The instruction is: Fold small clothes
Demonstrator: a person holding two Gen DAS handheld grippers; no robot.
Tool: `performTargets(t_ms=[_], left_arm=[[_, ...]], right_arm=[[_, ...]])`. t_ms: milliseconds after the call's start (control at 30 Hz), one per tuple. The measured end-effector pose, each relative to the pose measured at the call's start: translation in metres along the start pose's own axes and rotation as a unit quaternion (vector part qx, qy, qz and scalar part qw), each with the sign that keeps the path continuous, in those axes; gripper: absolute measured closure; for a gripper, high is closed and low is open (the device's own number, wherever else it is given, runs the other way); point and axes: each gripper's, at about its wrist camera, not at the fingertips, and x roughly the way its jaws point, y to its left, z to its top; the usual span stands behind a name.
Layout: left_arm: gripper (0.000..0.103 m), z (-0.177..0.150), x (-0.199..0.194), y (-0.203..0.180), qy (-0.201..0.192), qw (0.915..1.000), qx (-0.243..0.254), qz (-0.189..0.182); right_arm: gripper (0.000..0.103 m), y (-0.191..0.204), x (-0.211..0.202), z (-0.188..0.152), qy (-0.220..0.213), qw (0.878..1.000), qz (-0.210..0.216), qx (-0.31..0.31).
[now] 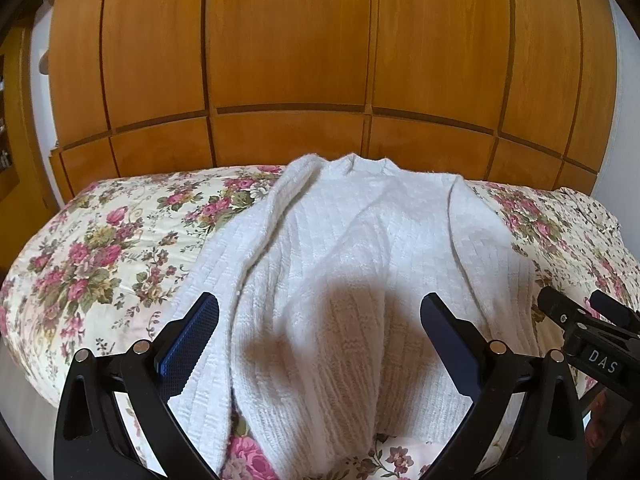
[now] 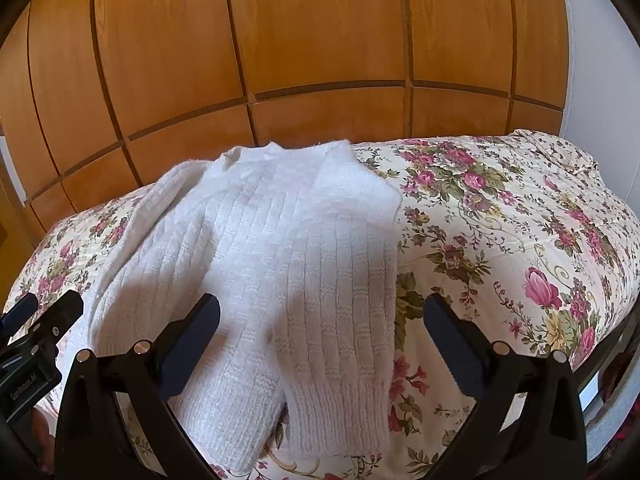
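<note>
While "DAS" marks the right tool (image 1: 568,308), the sweater (image 1: 352,264) lies flat.

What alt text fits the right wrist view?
A white knitted sweater, sleeves folded in, lies on a floral bedspread before a wooden wardrobe. The right tongs hover open above its lower edge.

Soft daylight fills both wrist views, bright enough that the white sweater (image 1: 348,264) nearly washes out beyond the fingers while a broad grey shadow falls on it between the fingertips (image 1: 204,308), with a matching dim patch between the right gripper's fingertips (image 2: 206,308). The fisheye lenses bow the wooden wardrobe (image 1: 288,40) panels and curl the floral bedspread (image 2: 500,216) downward outside the fingers, with dark vignetting in the corners; focus is fairly sharp everywhere, only slightly soft at the rim
</note>
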Motion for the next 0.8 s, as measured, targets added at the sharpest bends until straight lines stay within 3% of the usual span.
performTargets(t_ms=[800], left_arm=[[0.003, -0.0047, 0.0055, -0.0032, 0.011, 0.9999, 0.005, -0.003]], right_arm=[[0.002, -0.0041, 0.0069, -0.0019, 0.015, 1.000, -0.003, 0.001]])
